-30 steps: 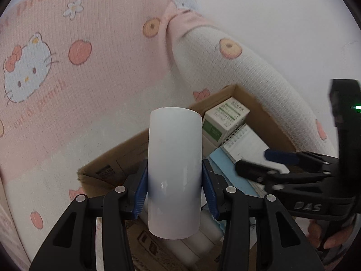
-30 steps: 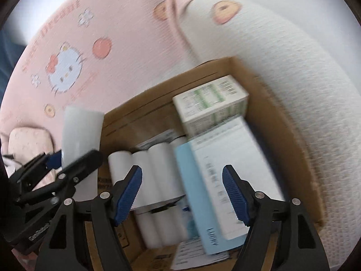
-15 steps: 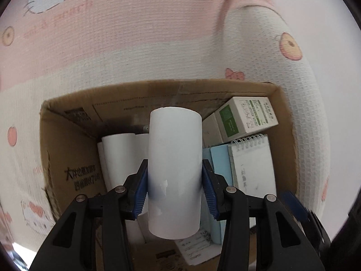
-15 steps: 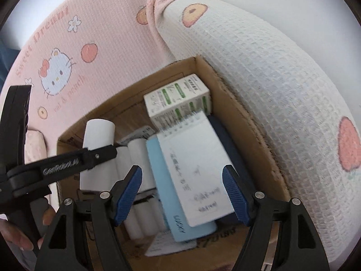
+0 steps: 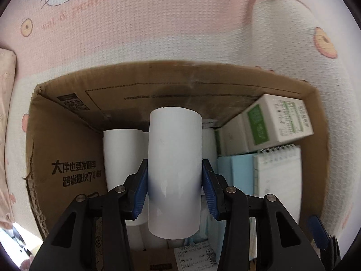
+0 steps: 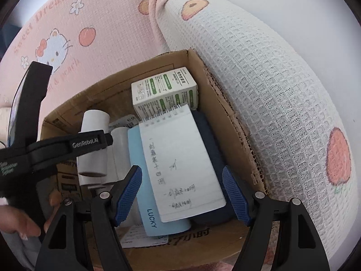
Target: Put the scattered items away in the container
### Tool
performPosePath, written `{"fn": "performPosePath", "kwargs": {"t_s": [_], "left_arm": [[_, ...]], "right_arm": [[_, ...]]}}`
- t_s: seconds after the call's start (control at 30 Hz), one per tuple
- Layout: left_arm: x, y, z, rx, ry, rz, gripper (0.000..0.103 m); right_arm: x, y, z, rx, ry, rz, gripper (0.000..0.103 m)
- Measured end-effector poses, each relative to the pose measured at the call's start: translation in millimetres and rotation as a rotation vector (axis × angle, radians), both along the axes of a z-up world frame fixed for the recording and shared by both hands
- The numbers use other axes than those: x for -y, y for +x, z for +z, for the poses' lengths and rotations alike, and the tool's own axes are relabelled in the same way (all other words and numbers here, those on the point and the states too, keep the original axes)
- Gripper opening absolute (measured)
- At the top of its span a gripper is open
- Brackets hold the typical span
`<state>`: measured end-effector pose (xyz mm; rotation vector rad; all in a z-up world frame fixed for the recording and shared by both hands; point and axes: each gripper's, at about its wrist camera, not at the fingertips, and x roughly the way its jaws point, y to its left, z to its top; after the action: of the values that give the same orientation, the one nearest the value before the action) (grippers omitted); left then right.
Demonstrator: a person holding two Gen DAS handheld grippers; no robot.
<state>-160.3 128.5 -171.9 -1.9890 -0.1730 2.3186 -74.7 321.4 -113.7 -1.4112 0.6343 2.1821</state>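
Note:
My left gripper (image 5: 174, 189) is shut on a white paper roll (image 5: 174, 162) and holds it upright over the left half of the open cardboard box (image 5: 67, 135). The same roll (image 6: 94, 144) shows in the right wrist view, above other white rolls (image 6: 118, 155) lying in the box (image 6: 234, 140). My right gripper (image 6: 182, 196) is open and empty above the box's near side, over a spiral notepad (image 6: 178, 162) that lies on a light blue book (image 6: 146, 194).
A white and green carton (image 6: 164, 92) stands at the box's far right corner, seen too in the left wrist view (image 5: 277, 122). The box sits on a pink Hello Kitty blanket (image 6: 74, 29). A white waffle-weave bolster (image 6: 282, 94) runs along its right side.
My left gripper has carried the roll from beside the box to over its left half and lower toward the rolls inside. My right gripper has drawn back from the box a little, still open.

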Motion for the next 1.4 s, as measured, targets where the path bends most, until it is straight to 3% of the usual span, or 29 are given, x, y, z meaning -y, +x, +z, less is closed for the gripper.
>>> {"fn": "performPosePath", "kwargs": {"t_s": [0.27, 0.4, 0.57, 0.9, 1.13, 1.33, 1.4], "left_arm": [[-14.6, -3.3, -12.2, -0.009, -0.113, -0.018, 0.048], [-13.4, -5.8, -15.1, 0.026, -0.104, 0.005, 0.049], [-15.0, -5.6, -5.7, -0.004, -0.125, 0.007, 0.049], [-3.5, 2.5, 30.9, -0.064, -0.084, -0.032, 0.051], [14.8, 28.4, 75.4, -0.202, -0.064, -0.090, 0.051], [42.0, 43.9, 102.0, -0.401, -0.211, -0.116, 0.052], [53.3, 43.5, 104.6, -0.429, -0.226, -0.140, 0.052]], "right_arm": [[-11.3, 8.6, -5.7, -0.007, -0.051, -0.011, 0.072], [-15.7, 16.5, -8.2, 0.001, -0.054, -0.023, 0.072], [-17.2, 16.6, -5.8, -0.003, -0.057, -0.027, 0.072], [-9.0, 1.0, 10.1, -0.015, -0.030, 0.004, 0.072], [13.4, -12.7, 27.0, -0.025, -0.009, 0.029, 0.072], [45.5, -15.5, 41.4, -0.029, 0.036, 0.029, 0.072], [59.0, -14.3, 50.7, -0.035, 0.060, 0.018, 0.072]]}}
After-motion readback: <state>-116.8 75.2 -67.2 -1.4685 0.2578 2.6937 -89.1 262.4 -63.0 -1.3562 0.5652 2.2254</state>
